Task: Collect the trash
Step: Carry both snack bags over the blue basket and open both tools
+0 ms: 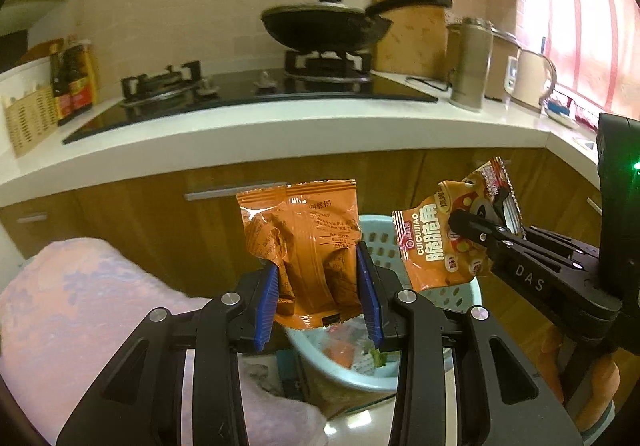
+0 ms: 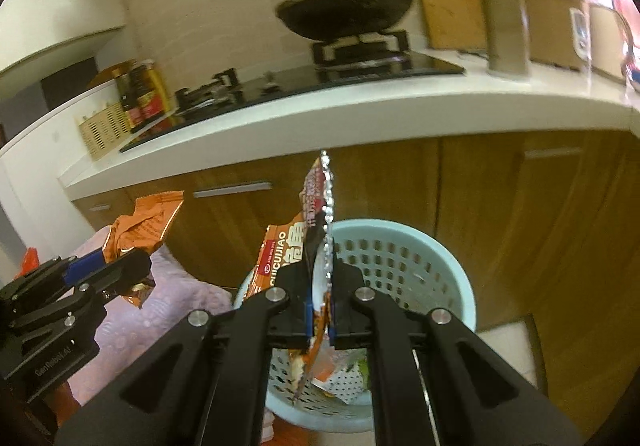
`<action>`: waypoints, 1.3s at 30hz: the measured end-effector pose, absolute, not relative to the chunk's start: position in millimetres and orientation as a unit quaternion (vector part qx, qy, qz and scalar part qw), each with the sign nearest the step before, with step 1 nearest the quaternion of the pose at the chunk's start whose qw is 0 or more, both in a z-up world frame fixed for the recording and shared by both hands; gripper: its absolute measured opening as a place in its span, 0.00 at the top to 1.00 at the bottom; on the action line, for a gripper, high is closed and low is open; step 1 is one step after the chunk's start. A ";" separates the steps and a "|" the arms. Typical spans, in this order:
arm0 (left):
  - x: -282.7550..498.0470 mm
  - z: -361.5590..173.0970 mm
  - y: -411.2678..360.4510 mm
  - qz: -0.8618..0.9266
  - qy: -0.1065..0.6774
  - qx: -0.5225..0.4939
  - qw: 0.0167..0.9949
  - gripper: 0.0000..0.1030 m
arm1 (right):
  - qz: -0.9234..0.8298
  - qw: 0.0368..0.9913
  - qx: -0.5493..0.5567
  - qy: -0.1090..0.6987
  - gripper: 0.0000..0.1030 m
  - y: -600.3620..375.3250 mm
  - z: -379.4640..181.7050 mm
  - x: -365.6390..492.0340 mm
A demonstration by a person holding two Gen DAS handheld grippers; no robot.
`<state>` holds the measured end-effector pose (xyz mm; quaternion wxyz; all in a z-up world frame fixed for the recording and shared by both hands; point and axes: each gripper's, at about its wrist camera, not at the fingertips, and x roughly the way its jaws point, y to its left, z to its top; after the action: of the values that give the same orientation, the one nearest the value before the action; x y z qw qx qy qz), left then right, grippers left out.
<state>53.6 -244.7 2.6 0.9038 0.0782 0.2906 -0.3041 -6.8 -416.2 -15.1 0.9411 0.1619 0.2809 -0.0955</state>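
Both grippers loaded: left gripper (image 1: 320, 298) jaws pinch orange packet (image 1: 304, 242), right gripper (image 2: 320, 310) jaws pinch snack bag (image 2: 316, 230), above blue basket (image 2: 404, 246).

Two snack packets (image 1: 304, 246) (image 1: 448, 246), one basket (image 2: 448, 270)

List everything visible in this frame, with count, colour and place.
orange snack packet: 1, orange, clamped in left gripper above basket
CUICUIJIAO packet: 1, orange-red, clamped in right gripper above basket
basket: 1, pale blue, on floor by cabinets, trash inside
wok: 1, black, on right burner
cutting board: 1, wooden, leaning on wall
flask: 1, metallic, on counter
sauce bottles: several, dark, counter left
cloth: 1, pink, left of basket
left gripper: 1, black, blue pads
right gripper: 1, black
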 end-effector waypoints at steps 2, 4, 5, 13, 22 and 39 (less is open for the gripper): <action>59.2 -2.6 -253.7 -0.309 0.299 0.078 0.899 0.67 | -0.100 0.938 0.169 0.287 0.97 -423.0 -20.2 -6.1; 63.4 -6.6 -260.5 -0.312 0.305 0.079 0.896 0.67 | -0.103 0.934 0.173 0.294 0.97 -428.4 -25.5 -4.1; 65.0 -8.2 -263.2 -0.312 0.307 0.079 0.895 0.67 | -0.105 0.933 0.174 0.297 0.97 -430.1 -27.3 -3.1; 79.4 -20.6 -278.7 -0.321 0.331 0.076 0.884 0.65 | -0.102 0.908 0.208 0.348 0.96 -443.1 -48.4 13.9; 97.0 -31.3 -283.6 -0.334 0.371 0.052 0.865 0.40 | -0.101 0.876 0.253 0.399 0.37 -455.3 -66.3 20.4; 91.2 -31.2 -273.8 -0.347 0.382 0.056 0.855 0.32 | -0.104 0.887 0.250 0.375 0.36 -447.0 -35.8 9.9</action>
<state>91.2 -273.8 -31.2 0.8549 0.0560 0.3819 -0.3468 9.9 -447.0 -35.8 0.8869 0.2497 0.3746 -0.1037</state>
